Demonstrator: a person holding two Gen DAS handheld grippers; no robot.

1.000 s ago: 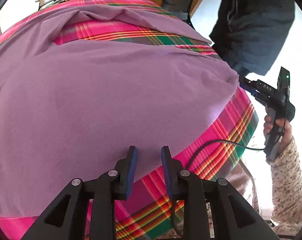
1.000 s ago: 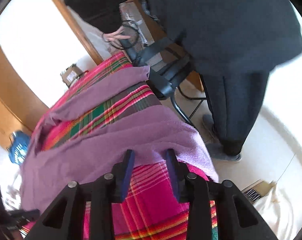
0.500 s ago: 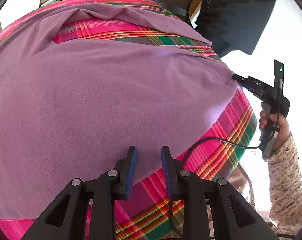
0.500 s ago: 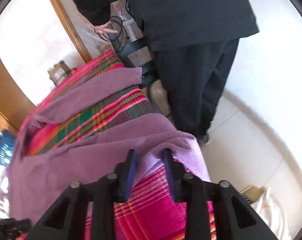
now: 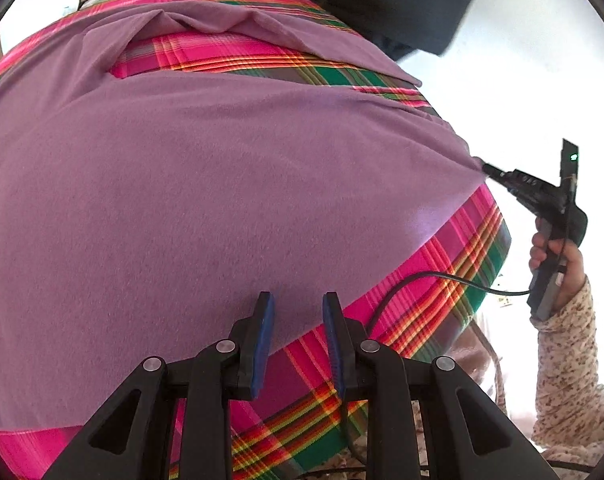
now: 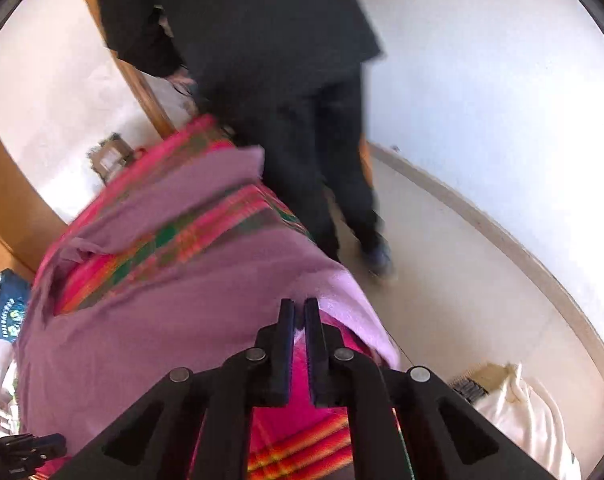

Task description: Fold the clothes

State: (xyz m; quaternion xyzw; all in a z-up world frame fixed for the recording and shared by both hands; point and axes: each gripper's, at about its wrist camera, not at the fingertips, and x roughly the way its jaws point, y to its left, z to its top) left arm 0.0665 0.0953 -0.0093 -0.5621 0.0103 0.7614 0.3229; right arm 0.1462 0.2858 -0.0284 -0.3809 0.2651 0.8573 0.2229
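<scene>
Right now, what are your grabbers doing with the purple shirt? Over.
Right gripper just closed on shirt corner. Left gripper open over near hem. Person in black beside table, clear of shirt.

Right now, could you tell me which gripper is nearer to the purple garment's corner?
Right. The right gripper pinches that corner of the purple garment; the left gripper hovers open over its near hem.

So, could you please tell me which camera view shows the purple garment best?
The left wrist view: the purple garment is sharp and spread across the plaid cloth, with the right gripper pinching its corner. The right wrist view shows it blurred, only its corner edge clear at that gripper's fingers.
</scene>
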